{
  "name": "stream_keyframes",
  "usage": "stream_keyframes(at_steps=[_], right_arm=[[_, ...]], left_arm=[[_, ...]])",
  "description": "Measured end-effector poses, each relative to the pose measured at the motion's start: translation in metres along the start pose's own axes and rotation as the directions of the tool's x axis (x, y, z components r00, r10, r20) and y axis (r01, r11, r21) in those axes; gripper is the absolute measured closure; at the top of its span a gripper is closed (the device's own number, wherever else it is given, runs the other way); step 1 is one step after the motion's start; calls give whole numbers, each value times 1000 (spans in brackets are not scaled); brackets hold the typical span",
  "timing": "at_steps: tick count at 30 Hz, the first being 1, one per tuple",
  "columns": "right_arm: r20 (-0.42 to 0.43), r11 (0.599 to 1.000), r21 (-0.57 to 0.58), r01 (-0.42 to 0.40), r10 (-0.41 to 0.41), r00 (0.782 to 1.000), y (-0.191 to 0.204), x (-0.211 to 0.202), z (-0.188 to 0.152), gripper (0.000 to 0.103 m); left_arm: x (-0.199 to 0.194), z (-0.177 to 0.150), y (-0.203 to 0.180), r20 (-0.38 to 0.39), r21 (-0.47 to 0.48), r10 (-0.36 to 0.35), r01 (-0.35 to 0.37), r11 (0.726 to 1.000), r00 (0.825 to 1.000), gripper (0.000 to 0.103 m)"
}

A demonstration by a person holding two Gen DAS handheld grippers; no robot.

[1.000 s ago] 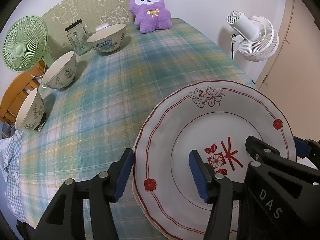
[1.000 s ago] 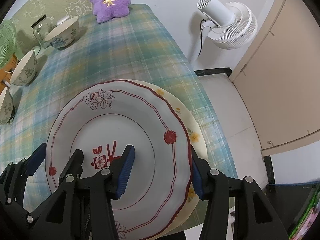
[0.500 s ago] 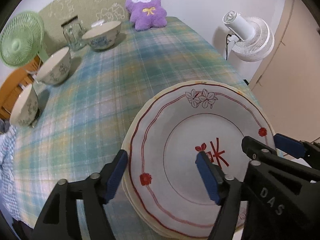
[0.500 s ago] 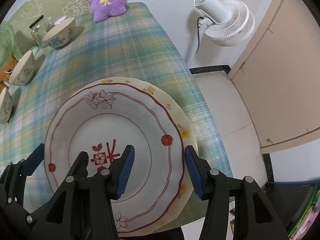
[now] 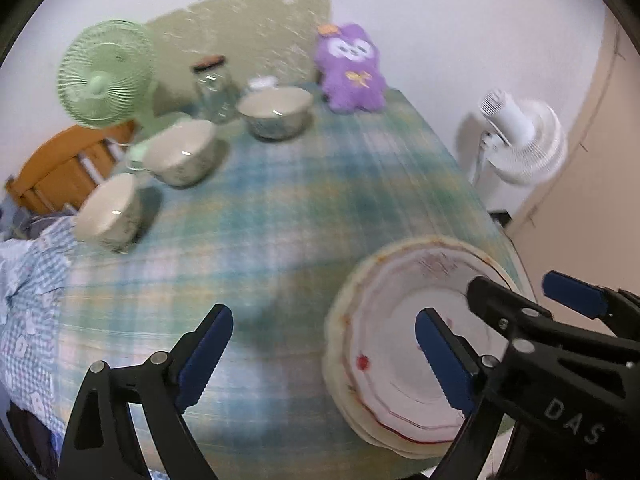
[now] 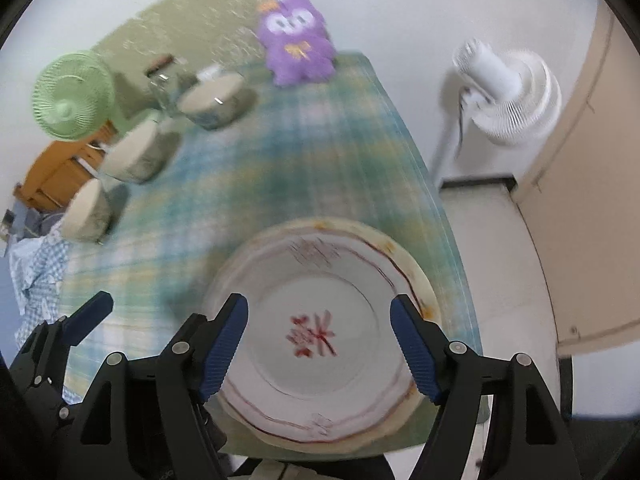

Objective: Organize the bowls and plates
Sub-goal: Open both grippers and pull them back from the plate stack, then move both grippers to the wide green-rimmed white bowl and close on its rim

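Right wrist view, white plate [image 6: 320,364] with red rim lines and red centre motif stacked on a cream plate [image 6: 420,280], near table [image 6: 280,184] edge, right gripper [image 6: 320,346] and left gripper [image 5: 324,360] just spread wide, nothing gripped, all blurred.

"DAS" on right gripper [image 5: 496,312] body

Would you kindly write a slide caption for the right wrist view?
Open right hand-held gripper above stacked plates on a plaid table; three bowls and a purple plush wait beyond.
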State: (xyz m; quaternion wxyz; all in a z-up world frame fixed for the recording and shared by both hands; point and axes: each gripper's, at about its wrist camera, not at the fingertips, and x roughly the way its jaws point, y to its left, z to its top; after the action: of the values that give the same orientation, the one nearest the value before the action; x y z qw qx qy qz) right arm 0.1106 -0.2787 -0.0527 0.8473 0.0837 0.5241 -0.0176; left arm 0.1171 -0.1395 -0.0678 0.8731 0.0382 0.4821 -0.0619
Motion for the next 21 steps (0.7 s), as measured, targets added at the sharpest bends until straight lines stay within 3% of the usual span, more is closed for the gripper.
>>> stream_keyframes(at_steps=[4, 10, 15, 21], right_arm=[[48, 999, -35, -17, 19, 999, 28, -11, 10, 26], [75, 996, -83, -20, 26, 997, 75, -13, 23, 27], [73, 996, -86, -18, 24, 997, 121, -4, 29, 27], [77, 997, -76, -16, 22, 997, 188, 7, 34, 27]], left_arm=[[-12, 9, 28, 27, -42, 37, -36, 998, 999, 9], [-17, 16, 77, 27, -76, 38, -36, 996, 999, 9], [-11, 24, 125, 11, -70, 6, -5, 998, 1000, 11], [-4, 36, 190, 12, -42, 20, -19, 999, 1000, 12]])
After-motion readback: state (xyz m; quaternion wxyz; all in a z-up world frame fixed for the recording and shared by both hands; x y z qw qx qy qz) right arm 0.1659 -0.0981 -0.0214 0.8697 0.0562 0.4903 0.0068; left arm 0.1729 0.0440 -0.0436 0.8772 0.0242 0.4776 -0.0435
